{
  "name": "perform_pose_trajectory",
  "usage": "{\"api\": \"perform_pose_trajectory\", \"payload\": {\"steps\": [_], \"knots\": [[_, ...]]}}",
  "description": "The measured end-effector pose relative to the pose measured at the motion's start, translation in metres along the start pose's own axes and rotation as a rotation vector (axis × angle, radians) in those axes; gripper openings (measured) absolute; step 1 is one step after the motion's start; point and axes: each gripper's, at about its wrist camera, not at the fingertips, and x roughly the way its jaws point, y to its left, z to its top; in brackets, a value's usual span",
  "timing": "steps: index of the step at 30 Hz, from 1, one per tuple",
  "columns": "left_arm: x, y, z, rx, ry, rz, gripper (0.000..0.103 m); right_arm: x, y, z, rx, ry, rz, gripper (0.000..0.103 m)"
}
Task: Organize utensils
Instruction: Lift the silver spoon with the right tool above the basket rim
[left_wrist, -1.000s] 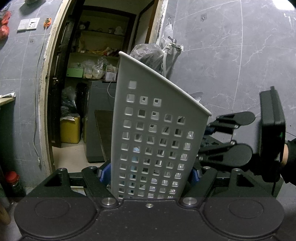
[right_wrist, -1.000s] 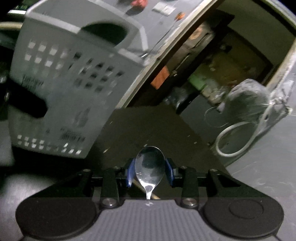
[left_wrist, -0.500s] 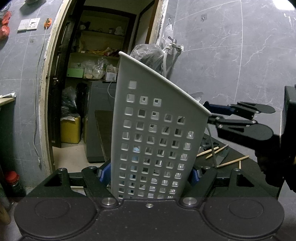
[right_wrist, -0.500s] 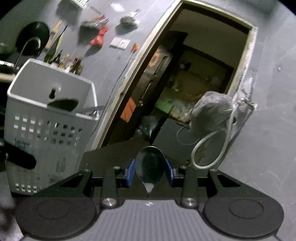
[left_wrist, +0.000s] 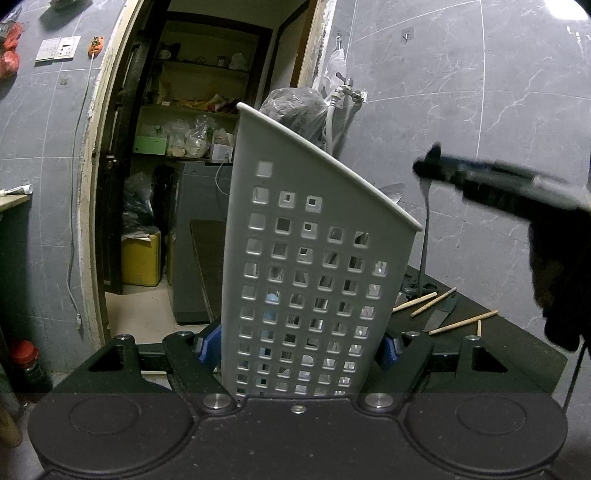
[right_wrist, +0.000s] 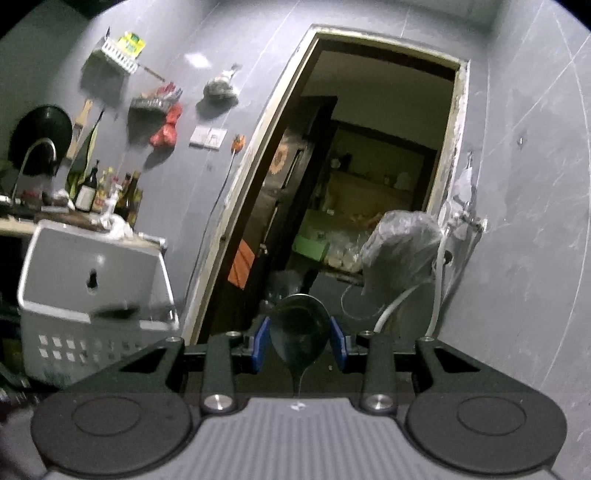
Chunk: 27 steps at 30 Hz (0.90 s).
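My left gripper (left_wrist: 299, 347) is shut on a white perforated utensil basket (left_wrist: 314, 277), which it holds upright by its narrow sides. A utensil tip (left_wrist: 391, 190) shows over the basket's far rim. My right gripper (right_wrist: 299, 343) is shut on the bowl of a metal spoon (right_wrist: 299, 328). In the left wrist view that right gripper (left_wrist: 428, 170) hovers to the right of the basket, above rim height. The spoon's handle (left_wrist: 424, 240) hangs down from it. The basket (right_wrist: 92, 280) sits at the lower left of the right wrist view.
Loose wooden chopsticks (left_wrist: 463, 321) and a knife (left_wrist: 439, 314) lie on the black table (left_wrist: 480, 362) right of the basket. Behind are a grey tiled wall, an open doorway (left_wrist: 199, 184) to a storeroom, and a tap with a hose (left_wrist: 343, 96). Bottles (right_wrist: 107, 192) stand on a counter.
My right gripper rose with the spoon and rolled, from beside the basket to above its rim. The left gripper and the basket stayed still.
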Motion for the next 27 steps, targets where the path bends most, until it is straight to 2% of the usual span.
{"api": "perform_pose_trajectory", "payload": {"steps": [7, 16, 22, 27], "knots": [[0.000, 0.000, 0.000, 0.001, 0.000, 0.000, 0.078, -0.018, -0.002, 0.045, 0.011, -0.109, 0.046, 0.039], [0.000, 0.000, 0.000, 0.000, 0.000, 0.000, 0.078, -0.032, 0.015, 0.103, 0.005, -0.301, 0.187, 0.039], [0.000, 0.000, 0.000, 0.000, 0.000, -0.001, 0.078, -0.031, 0.037, 0.114, 0.049, -0.374, 0.309, 0.039], [0.000, 0.000, 0.000, 0.000, 0.000, 0.000, 0.078, -0.024, 0.040, 0.112, 0.154, -0.372, 0.401, 0.039]]}}
